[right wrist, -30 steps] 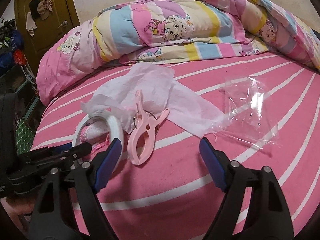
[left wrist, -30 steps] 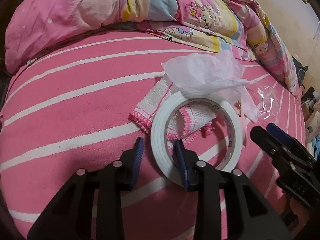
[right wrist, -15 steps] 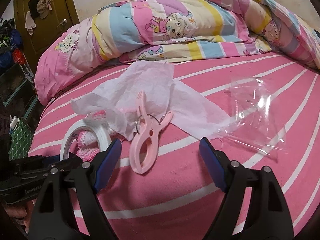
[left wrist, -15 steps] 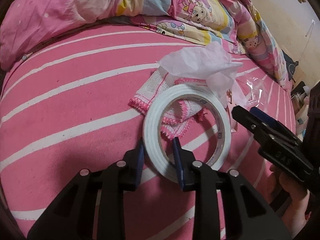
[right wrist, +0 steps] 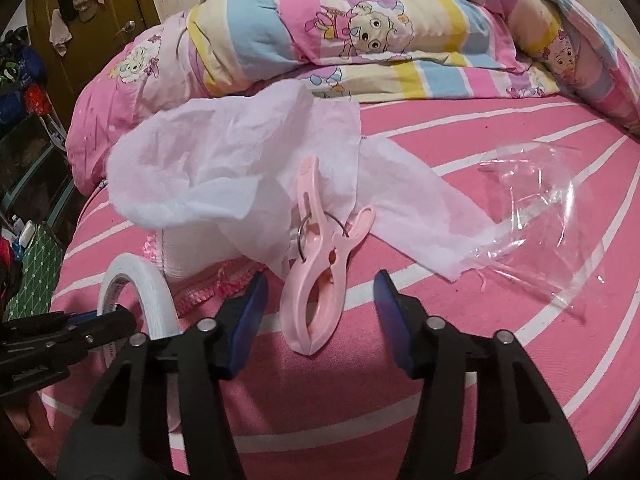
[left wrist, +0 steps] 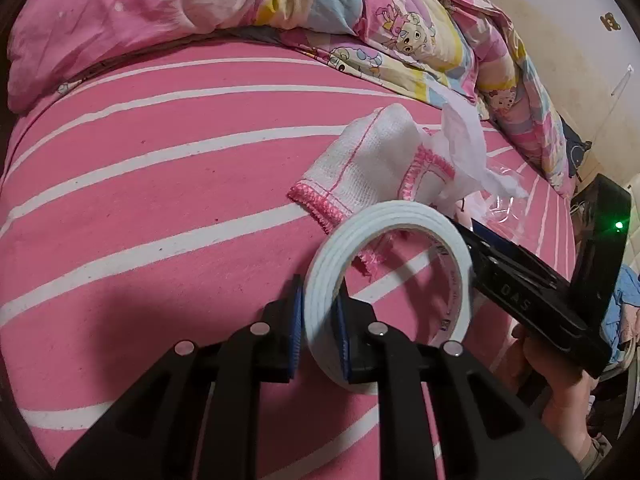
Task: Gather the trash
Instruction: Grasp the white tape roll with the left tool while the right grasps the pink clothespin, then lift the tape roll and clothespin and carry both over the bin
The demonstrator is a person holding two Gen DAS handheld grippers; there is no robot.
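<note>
Right wrist view takes in the pink striped bedsheet [right wrist: 500, 320], with the cartoon-print quilt [right wrist: 360, 36] heaped along its far side at 12 o'clock. On the sheet, from large to small: a crumpled white tissue [right wrist: 224, 168] at about 11 o'clock from the right gripper [right wrist: 318, 322], a sheet of clear plastic film [right wrist: 532, 208] at 2 o'clock, a white cloth with pink trim [right wrist: 200, 256] partly under the tissue, a roll of white tape [right wrist: 154, 308] at 9 o'clock, and a pink clothes peg [right wrist: 320, 276]. The peg lies dead ahead at 12 o'clock; its long axis runs almost straight away from the jaws, its forked handle end lying nearest, between the two blue pads, and its narrow tip resting on the tissue. The right jaws have just been closing but stand apart, neither pad touching the peg. Any pinch would, I judge, fall across the peg's short width, so the right hand is the nearer one for it. Left wrist view shows the left gripper [left wrist: 320, 330] clamped on the near wall of the tape roll [left wrist: 384, 280], its jaws having just been closing; the roll stands on edge, its hole open toward the left camera.
</note>
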